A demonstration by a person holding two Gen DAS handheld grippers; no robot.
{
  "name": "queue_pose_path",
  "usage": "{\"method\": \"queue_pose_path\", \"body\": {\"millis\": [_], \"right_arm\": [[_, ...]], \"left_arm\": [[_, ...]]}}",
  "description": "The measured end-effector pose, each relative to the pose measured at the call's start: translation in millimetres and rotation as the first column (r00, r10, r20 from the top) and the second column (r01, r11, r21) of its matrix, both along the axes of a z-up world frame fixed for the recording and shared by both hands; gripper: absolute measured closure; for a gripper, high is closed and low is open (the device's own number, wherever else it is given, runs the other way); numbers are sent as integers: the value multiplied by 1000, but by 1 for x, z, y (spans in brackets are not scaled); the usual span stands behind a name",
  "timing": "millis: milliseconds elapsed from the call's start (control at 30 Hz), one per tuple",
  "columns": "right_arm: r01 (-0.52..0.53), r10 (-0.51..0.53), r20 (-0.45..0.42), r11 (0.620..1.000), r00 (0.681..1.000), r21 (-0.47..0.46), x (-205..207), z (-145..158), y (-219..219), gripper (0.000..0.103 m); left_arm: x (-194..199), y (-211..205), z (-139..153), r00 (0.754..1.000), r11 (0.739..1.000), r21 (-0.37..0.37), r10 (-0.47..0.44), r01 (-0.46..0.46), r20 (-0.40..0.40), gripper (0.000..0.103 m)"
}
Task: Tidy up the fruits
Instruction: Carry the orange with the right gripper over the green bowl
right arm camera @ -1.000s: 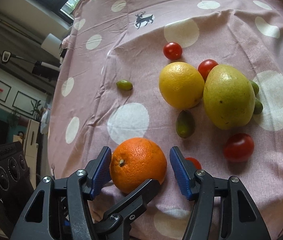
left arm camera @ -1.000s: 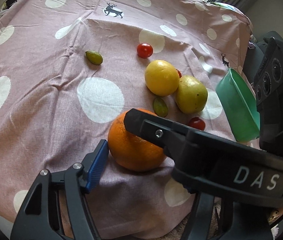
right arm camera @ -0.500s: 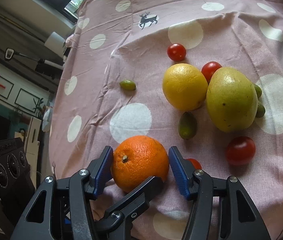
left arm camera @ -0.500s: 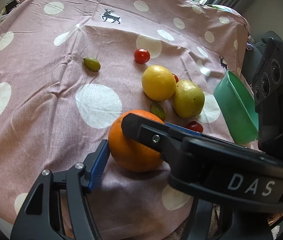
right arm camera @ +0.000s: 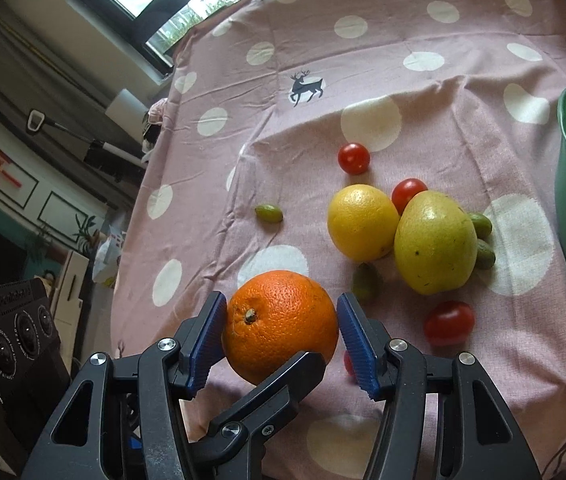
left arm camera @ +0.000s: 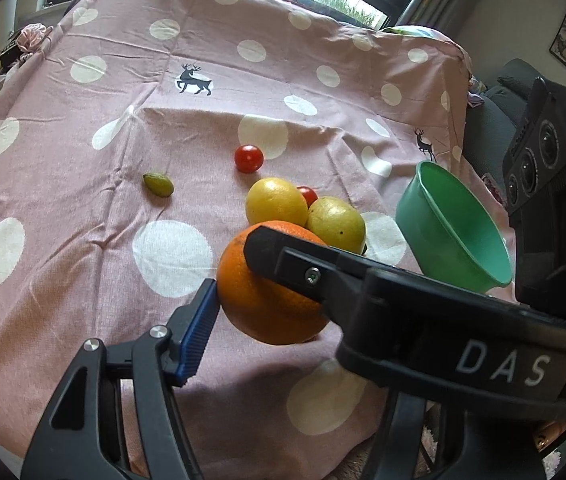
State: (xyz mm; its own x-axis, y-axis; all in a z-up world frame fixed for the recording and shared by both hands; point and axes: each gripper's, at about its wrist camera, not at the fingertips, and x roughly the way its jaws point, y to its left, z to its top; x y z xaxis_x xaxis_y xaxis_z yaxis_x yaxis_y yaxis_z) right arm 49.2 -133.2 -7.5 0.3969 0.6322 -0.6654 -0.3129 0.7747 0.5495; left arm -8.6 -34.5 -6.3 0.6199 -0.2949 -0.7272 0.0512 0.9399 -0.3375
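Gripping an orange (right arm camera: 281, 326), both claws close around it from different sides. In the right wrist view, the right claw (right arm camera: 281, 334) has its two blue ribbed pads pressed against the orange's left and right flanks, the stem scar facing the camera. A black finger (right arm camera: 279, 384) of the left claw crosses beneath the orange's front.

In the left wrist view, the left claw (left arm camera: 235, 280) has its blue pad (left arm camera: 199, 332) touching the orange's (left arm camera: 271, 284) left side. The right claw's black body, lettered "DAS" (left arm camera: 503, 364), hides the other left finger, so I cannot tell whether the left claw is clamped shut.

The orange sits low over a surface covered by a pink tablecloth (left arm camera: 83, 184) with white dots and small deer prints; whether it touches the cloth is unclear. Just behind it lie a yellow lemon (right arm camera: 363, 222) and a yellow-green pear-like fruit (right arm camera: 435, 242), touching each other. Red cherry tomatoes (right arm camera: 353, 158) and small green oval fruits (right arm camera: 269, 213) are scattered around them. A green plastic bowl (left arm camera: 455, 228) stands to the right, near the cloth's edge.
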Motion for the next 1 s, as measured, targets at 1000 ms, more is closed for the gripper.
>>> {"method": "queue_pose_path", "body": {"millis": [1000], "right_arm": [[334,-347,156,937,925,103,0,54,-119,43]], "left_arm": [[42,-106,58,921,948,46,-316,314,229,41]]}}
